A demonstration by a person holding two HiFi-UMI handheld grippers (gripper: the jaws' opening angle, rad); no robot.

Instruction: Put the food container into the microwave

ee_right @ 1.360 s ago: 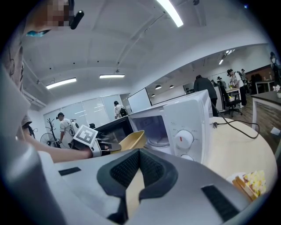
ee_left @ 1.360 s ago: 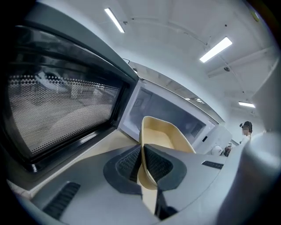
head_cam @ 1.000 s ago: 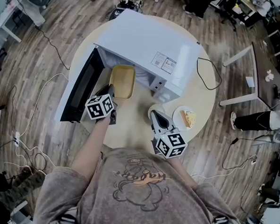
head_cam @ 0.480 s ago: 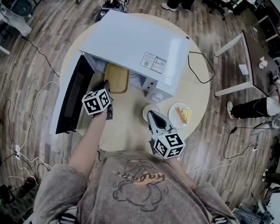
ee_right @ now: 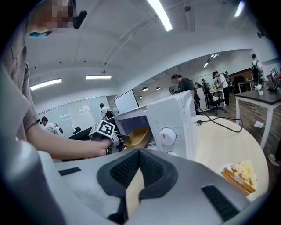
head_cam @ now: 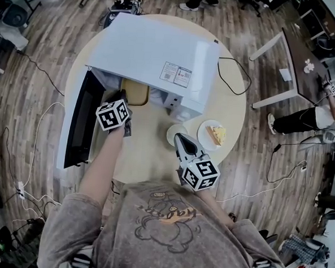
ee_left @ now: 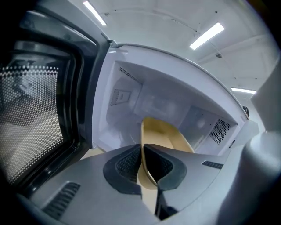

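Head view: you are clamping the left tongs [head_cam: 123,97] on the near rim of the yellow food container [head_cam: 136,93], now partway inside the open microwave [head_cam: 155,53]. Your right tongs [head_cam: 180,141] are hovering closed, empty, above the table [head_cam: 149,152]. Pinching only the rim is risking a tilt and a snag.

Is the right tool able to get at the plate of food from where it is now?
Probably yes. The right tool is empty, jaws together, and the plate lies on the table just beside its tip with nothing visibly between them; it would have to open first.
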